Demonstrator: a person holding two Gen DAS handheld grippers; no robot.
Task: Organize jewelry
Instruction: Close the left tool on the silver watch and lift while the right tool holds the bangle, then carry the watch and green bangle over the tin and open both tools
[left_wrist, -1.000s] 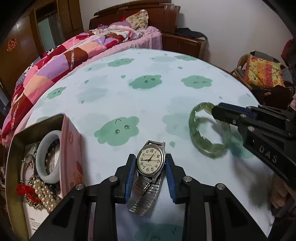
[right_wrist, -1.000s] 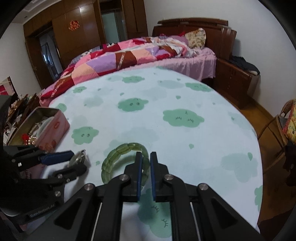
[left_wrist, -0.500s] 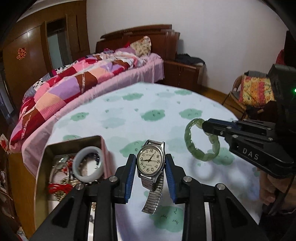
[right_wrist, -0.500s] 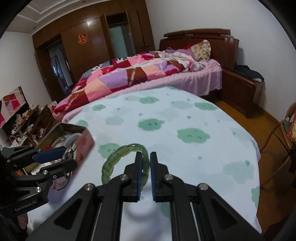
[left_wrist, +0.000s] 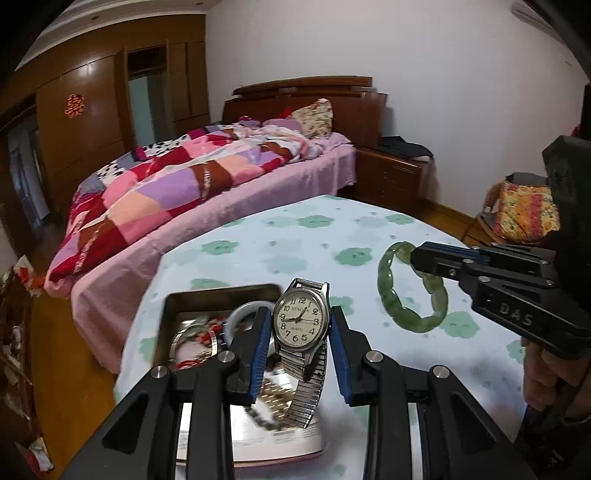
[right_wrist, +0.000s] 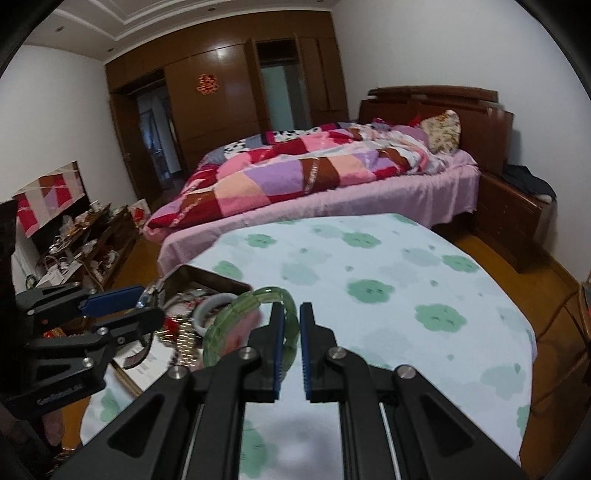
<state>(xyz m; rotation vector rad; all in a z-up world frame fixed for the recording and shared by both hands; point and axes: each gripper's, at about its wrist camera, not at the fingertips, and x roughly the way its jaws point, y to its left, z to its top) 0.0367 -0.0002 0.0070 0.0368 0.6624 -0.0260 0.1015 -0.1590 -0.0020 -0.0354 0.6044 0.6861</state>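
The left tongs (left_wrist: 301, 334) are clamped on a wristwatch (left_wrist: 302, 320), their blue pads pressing the two sides of its round steel case at the lower centre of the left wrist view. The cream dial faces the camera, upright, and the ribbed metal stretch band (left_wrist: 304, 391) hangs down in a loop between the black fingers. The watch is held up off the bench (left_wrist: 295, 240), in front of and above an open tin box (left_wrist: 173, 299) at the lower left centre of that frame.

The right tongs (right_wrist: 291, 345) are clamped on a green bracelet (right_wrist: 225, 321), with only a narrow gap between the blue pads where they pinch one side of the ring. In the right wrist view the bracelet stands to the left of the pads at lower centre, lifted clear of the bench; in the left wrist view it shows at right centre as an oval of glossy, translucent green stone segments (left_wrist: 391, 291).

The tin box is rectangular with dull metal walls. Inside it lie a pale, smooth bangle (left_wrist: 242, 314), a thin silver hoop (left_wrist: 184, 338), red pieces and a tangle of chain; the finer items are blurred. A white printed sheet (left_wrist: 273, 443) lies at the near end.

The bench wears a pale cloth printed with soft green cloud shapes. Beyond it, across the upper left, is a bed (left_wrist: 177, 192) under a patchwork quilt.
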